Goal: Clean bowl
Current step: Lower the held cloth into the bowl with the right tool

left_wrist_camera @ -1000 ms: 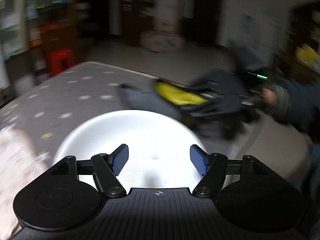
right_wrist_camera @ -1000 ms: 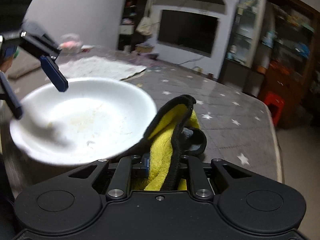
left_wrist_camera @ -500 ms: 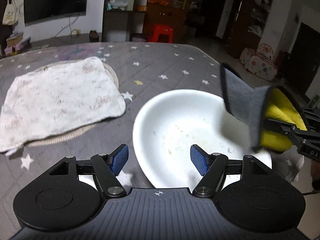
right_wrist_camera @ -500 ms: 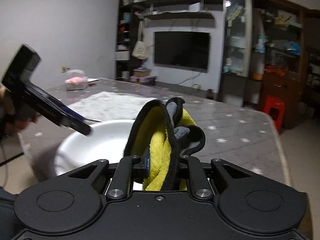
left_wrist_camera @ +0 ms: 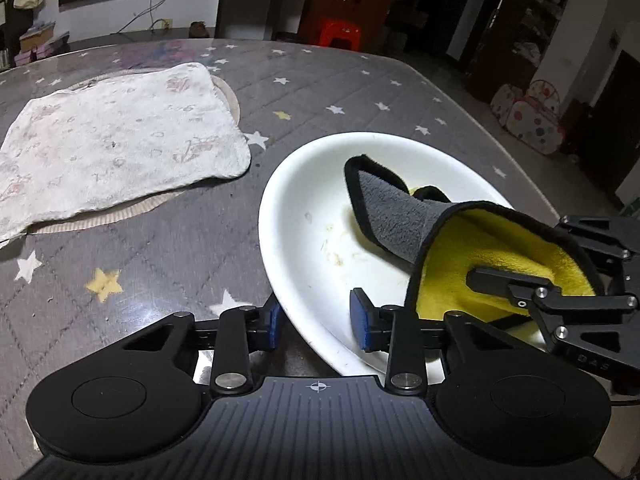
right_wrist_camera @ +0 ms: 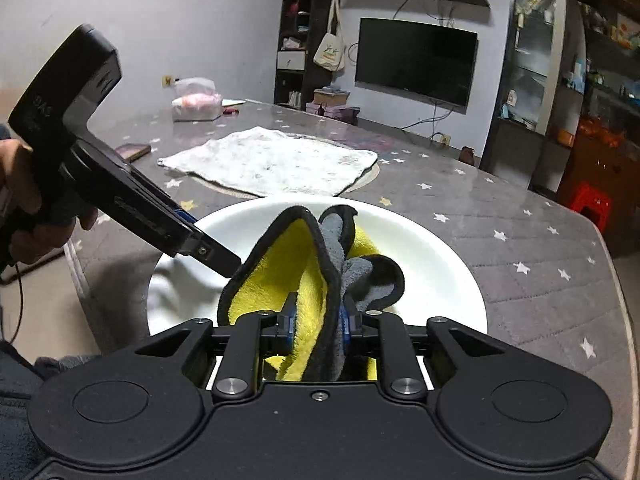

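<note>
A white bowl (left_wrist_camera: 316, 200) with smears of food stands near the table's edge; the right wrist view has the bowl (right_wrist_camera: 432, 264) straight ahead. My left gripper (left_wrist_camera: 316, 320) straddles its near rim, one blue pad outside and one inside. Its jaws are closing and the pads meet the wall. One of its fingers (right_wrist_camera: 218, 258) reaches over the rim. My right gripper (right_wrist_camera: 315, 322) holds a folded yellow and grey cloth (right_wrist_camera: 280, 280) upright over the bowl. Its jaws are opening slightly, with the pads still on the fold. The cloth (left_wrist_camera: 400, 216) hangs down into the bowl.
A pale patterned towel (left_wrist_camera: 120, 148) lies on a round mat behind the bowl to the left. A plastic bag (right_wrist_camera: 196, 100) and a small dark book (right_wrist_camera: 134, 151) sit at the table's far side. A person's hand (right_wrist_camera: 24, 192) grips the left tool. The table edge runs just right of the bowl.
My left gripper has come down onto the bowl's near rim and its jaws have narrowed around it. My right gripper has carried the cloth over the rim into the bowl.
</note>
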Available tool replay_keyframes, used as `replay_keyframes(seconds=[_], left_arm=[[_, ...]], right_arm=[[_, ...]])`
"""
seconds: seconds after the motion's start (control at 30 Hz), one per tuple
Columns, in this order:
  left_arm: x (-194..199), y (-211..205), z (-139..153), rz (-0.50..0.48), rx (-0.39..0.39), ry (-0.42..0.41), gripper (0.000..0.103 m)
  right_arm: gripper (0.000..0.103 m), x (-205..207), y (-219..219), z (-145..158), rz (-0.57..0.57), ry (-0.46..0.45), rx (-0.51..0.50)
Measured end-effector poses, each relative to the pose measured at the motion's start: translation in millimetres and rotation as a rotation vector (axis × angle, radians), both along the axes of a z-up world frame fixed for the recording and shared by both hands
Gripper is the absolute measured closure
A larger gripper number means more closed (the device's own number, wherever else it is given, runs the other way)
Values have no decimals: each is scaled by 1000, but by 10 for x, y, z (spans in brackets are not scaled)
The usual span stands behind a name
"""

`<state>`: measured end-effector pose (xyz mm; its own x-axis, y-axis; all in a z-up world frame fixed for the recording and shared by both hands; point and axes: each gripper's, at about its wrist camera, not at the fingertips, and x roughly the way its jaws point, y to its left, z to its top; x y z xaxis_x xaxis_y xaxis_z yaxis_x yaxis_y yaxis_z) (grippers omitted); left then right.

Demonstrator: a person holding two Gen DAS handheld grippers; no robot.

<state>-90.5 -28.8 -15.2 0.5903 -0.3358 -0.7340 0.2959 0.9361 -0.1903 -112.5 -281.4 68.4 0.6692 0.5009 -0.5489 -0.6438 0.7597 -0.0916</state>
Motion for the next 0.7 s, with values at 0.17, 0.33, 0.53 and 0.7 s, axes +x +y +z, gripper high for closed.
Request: replay_keyframes(seconds=[0.17, 0.33, 0.53, 0.7], left_arm=[[14, -39, -61, 18, 5, -6, 70], [-6, -50, -85, 47, 17, -23, 76], [-6, -41, -79, 62, 8, -20, 77], [44, -91, -32, 69, 29, -56, 79]], right_arm=[[67, -35, -8, 72, -24, 17, 22], [68, 11, 74, 65, -47, 15, 42], [84, 141, 144, -13, -53, 85, 45], [86, 170, 156, -46, -42, 146, 46]])
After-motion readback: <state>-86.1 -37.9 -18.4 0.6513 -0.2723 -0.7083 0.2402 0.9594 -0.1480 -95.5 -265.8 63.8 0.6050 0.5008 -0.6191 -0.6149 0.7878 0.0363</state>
